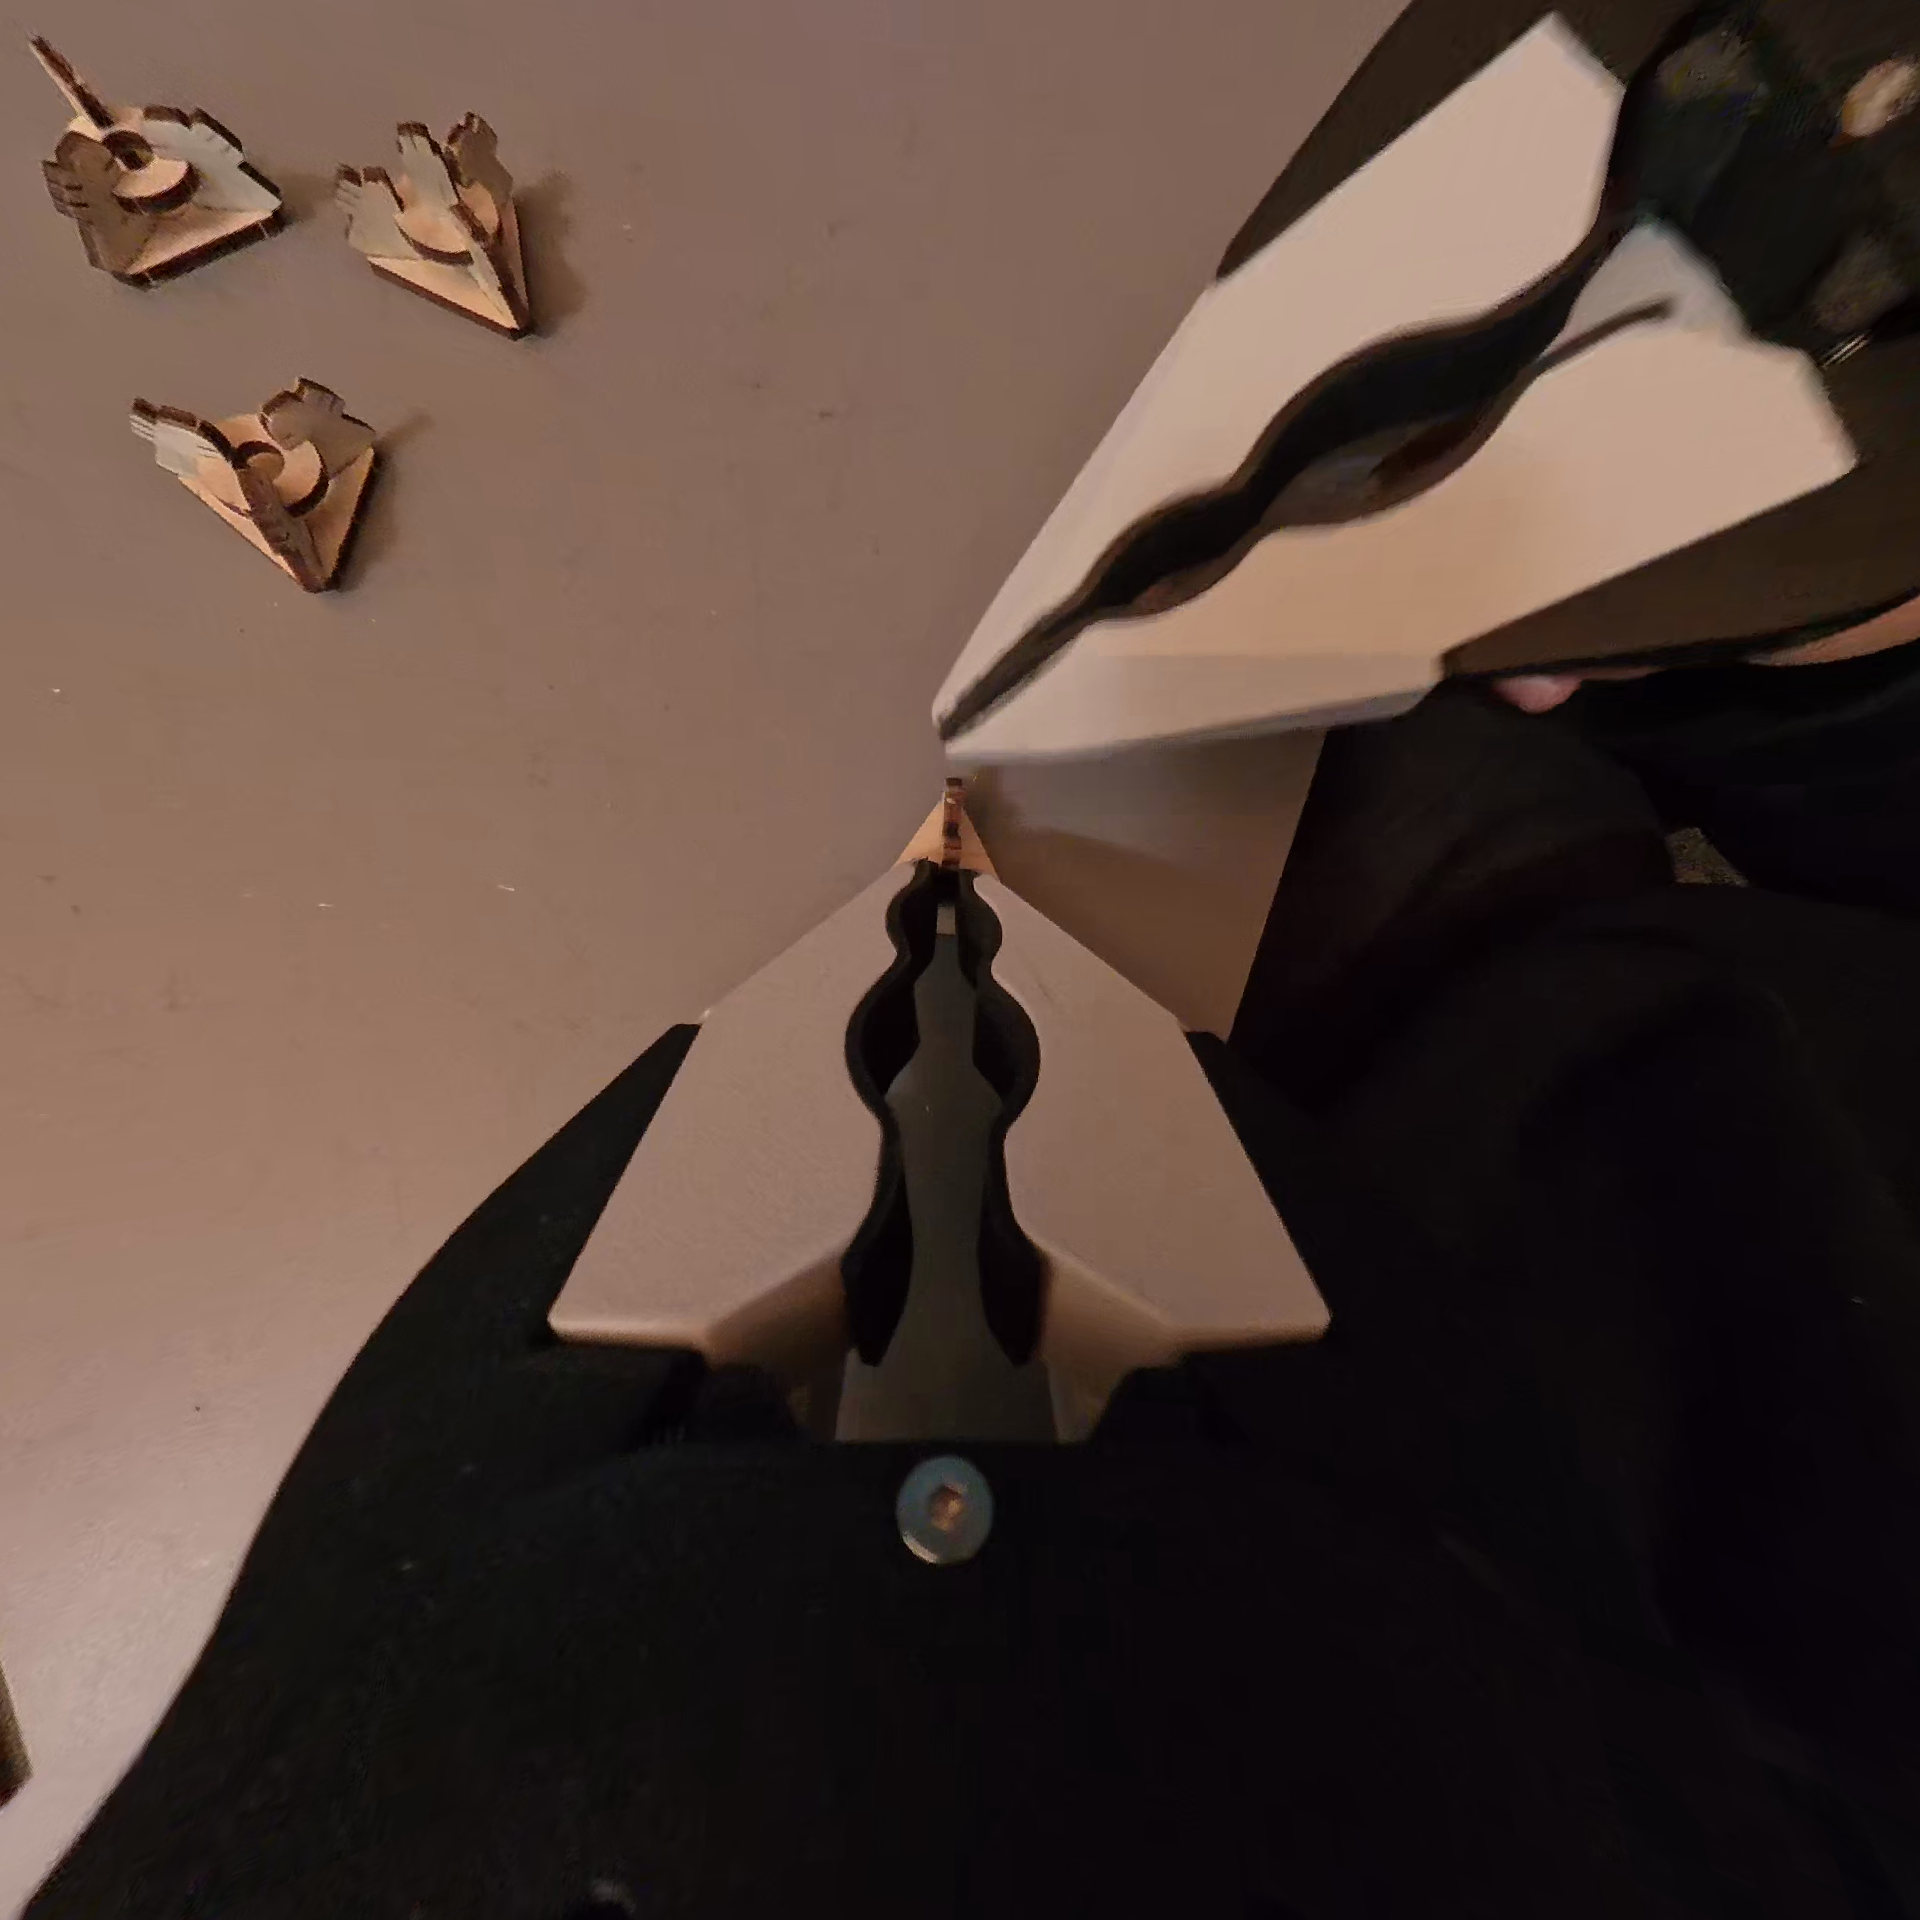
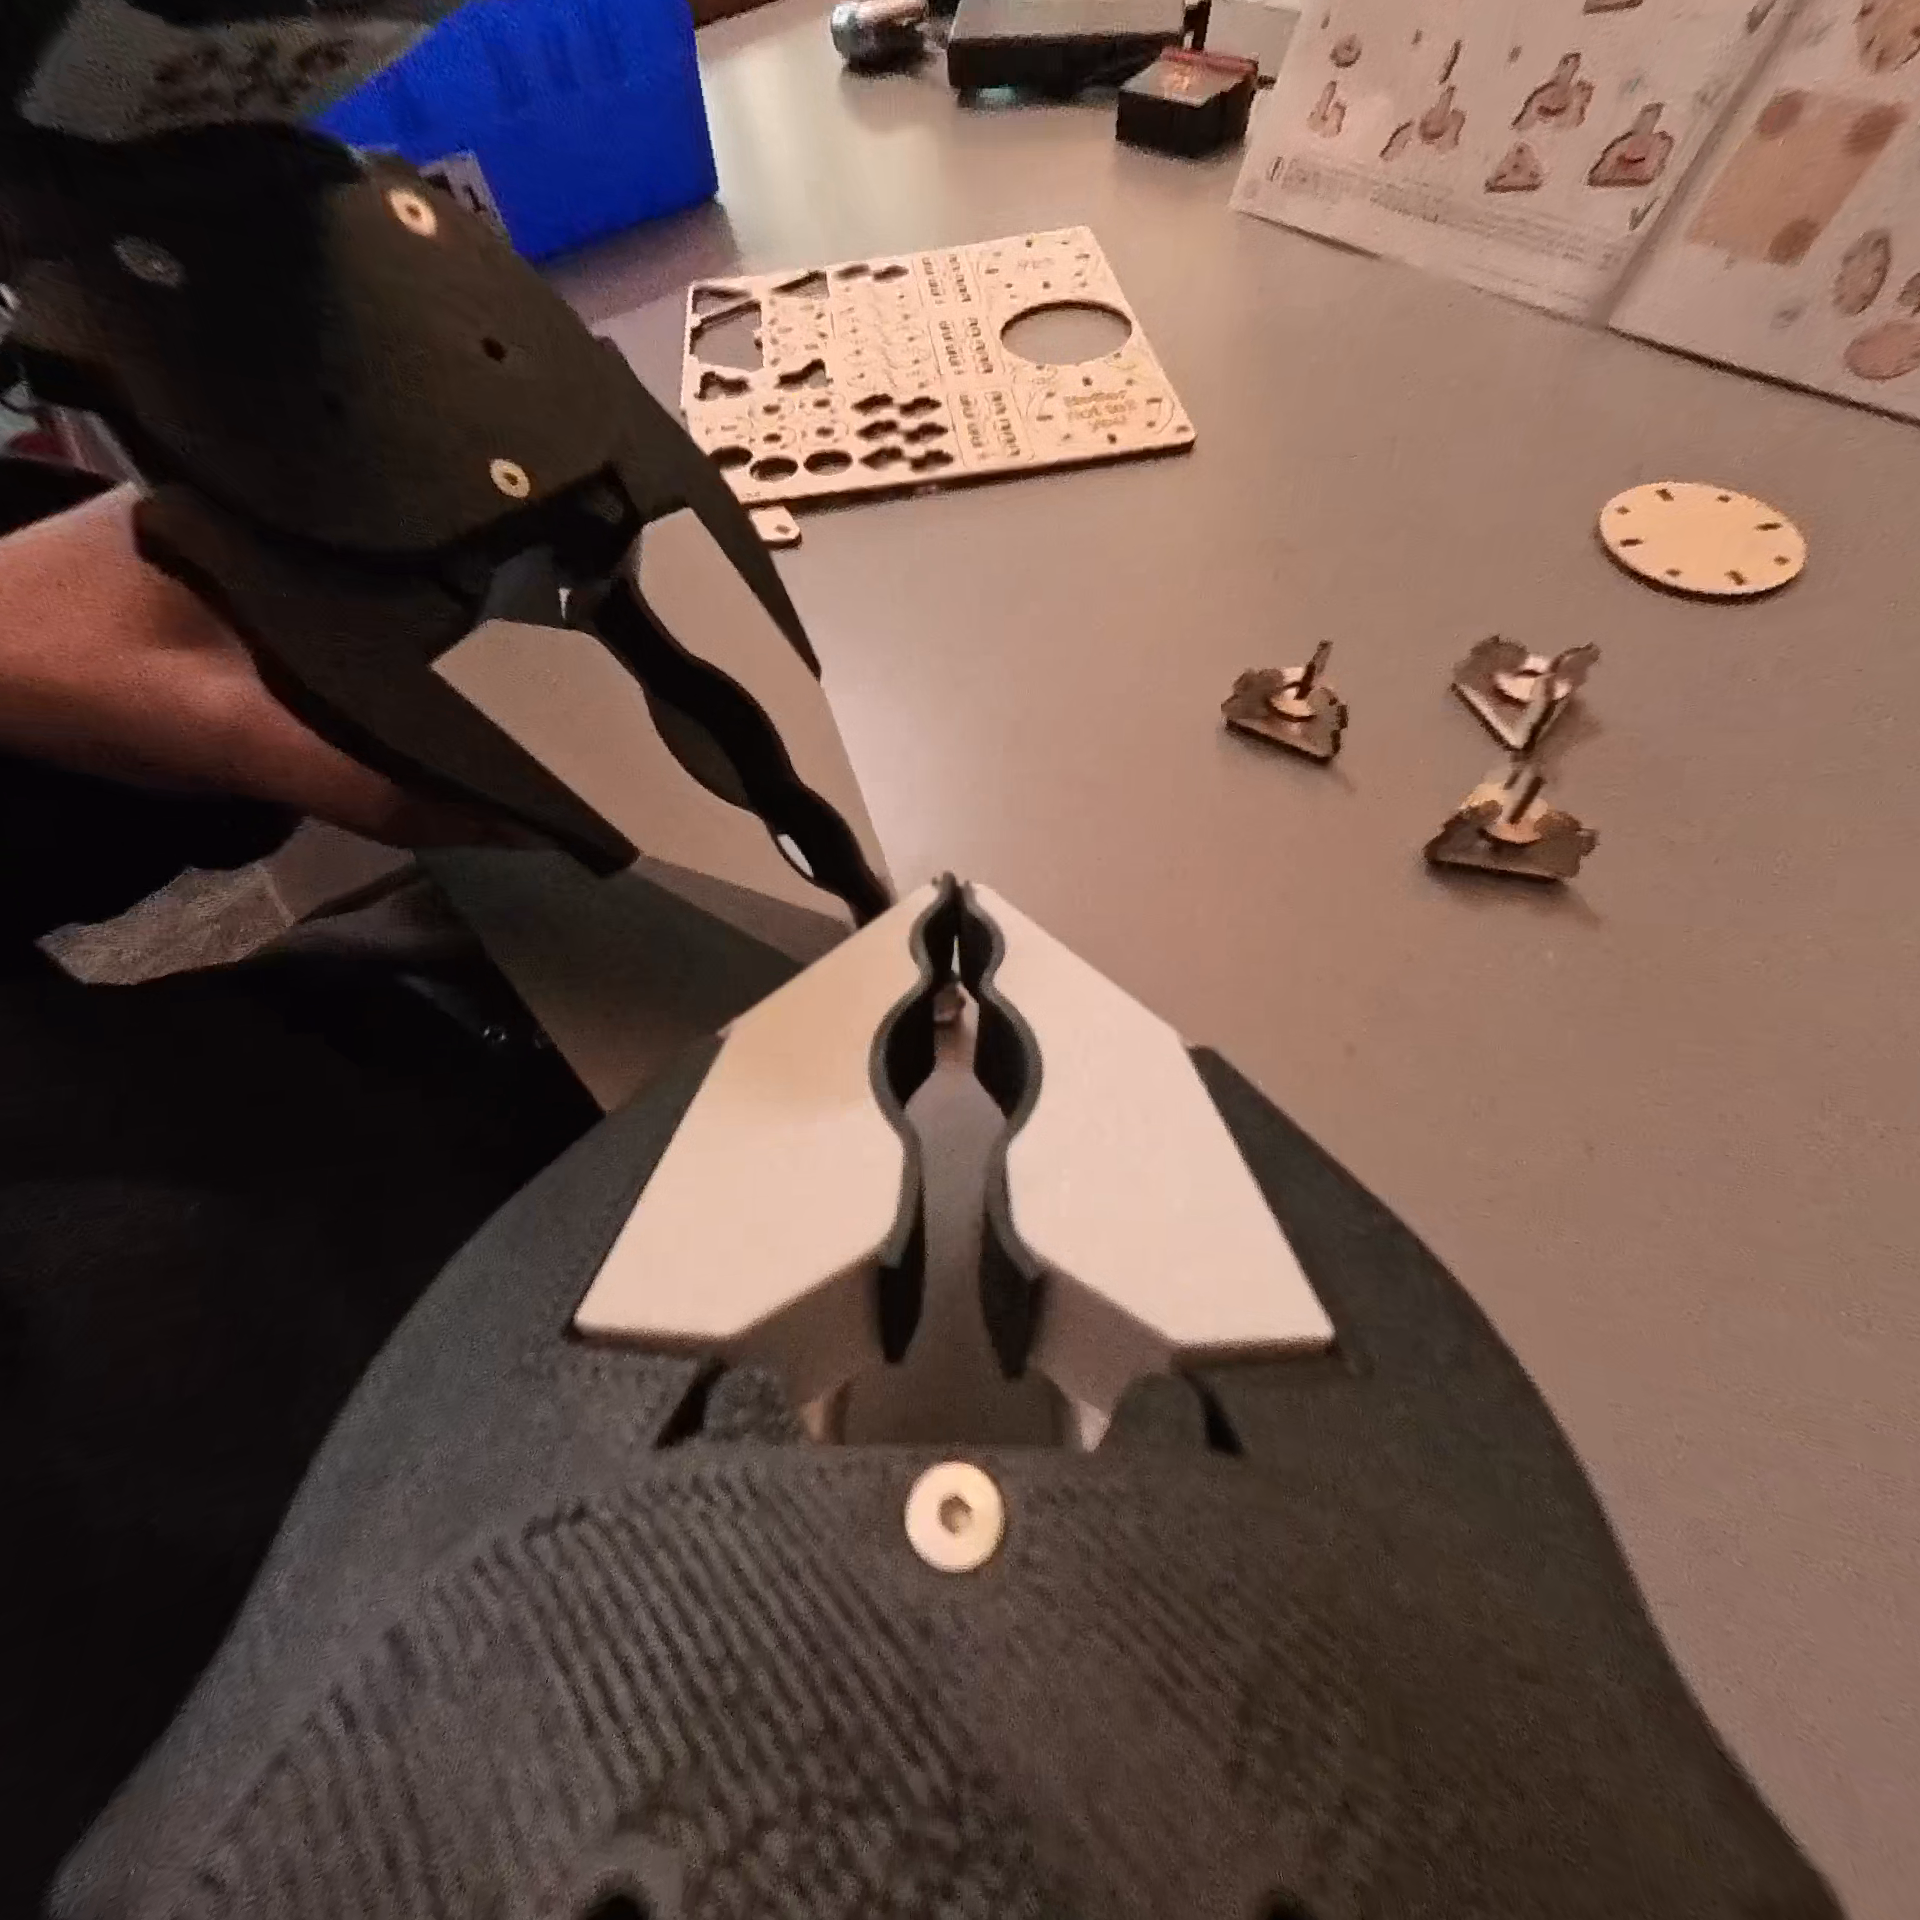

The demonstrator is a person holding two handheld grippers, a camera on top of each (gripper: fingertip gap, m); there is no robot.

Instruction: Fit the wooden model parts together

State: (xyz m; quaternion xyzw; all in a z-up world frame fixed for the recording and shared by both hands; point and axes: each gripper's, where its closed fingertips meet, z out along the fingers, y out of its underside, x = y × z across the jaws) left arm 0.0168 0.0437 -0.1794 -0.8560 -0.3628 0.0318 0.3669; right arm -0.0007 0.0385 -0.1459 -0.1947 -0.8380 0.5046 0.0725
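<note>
Your left wrist camera looks steeply down along its tongs (image 1: 951,883) at the surface (image 1: 520,779). Your right one faces forward, lower, across the surface (image 2: 1351,1039). Both share the three wooden assemblies (image 1: 249,478) (image 2: 1507,821) and the opposite tongs close by.

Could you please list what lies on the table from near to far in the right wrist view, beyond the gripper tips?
Three small wooden assemblies → round wooden disc → punched-out wooden sheet → black boxes at the far edge.

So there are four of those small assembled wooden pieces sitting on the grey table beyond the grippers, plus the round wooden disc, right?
Not quite: there are three small assembled wooden pieces, not four. The right wrist view shows them grouped on the grey table, and the left wrist view shows the same three. The round wooden disc does lie beyond them.
</note>
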